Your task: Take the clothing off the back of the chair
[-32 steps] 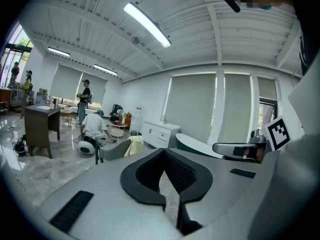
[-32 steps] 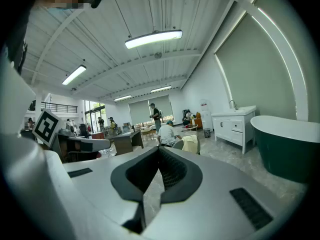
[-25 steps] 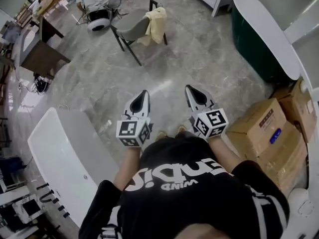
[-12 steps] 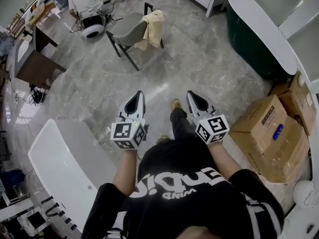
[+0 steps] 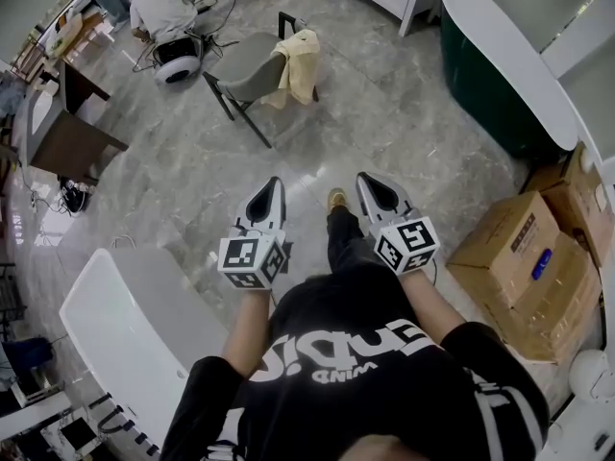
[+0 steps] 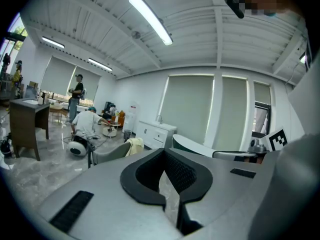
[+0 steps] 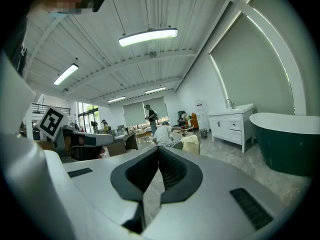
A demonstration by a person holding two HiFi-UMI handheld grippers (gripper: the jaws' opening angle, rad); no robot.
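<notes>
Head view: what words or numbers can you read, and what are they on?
"WIND": upside down, white, on the person's black shirt; bigger word beside it unclear.
Labels on cardboard box: too small to read.
Cubes on left gripper and right gripper: square markers, no words.

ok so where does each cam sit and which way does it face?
Head view: on the person's head, steeply down at the floor; shows left gripper, right gripper, forearms, black shirt, one foot.
Left gripper view: on the left gripper, roughly level along its shut fingers toward the chair.
Right gripper view: on the right gripper, same heading, fingers shut, empty.
Shared: all three see the chair with the yellow clothing on its back.
</notes>
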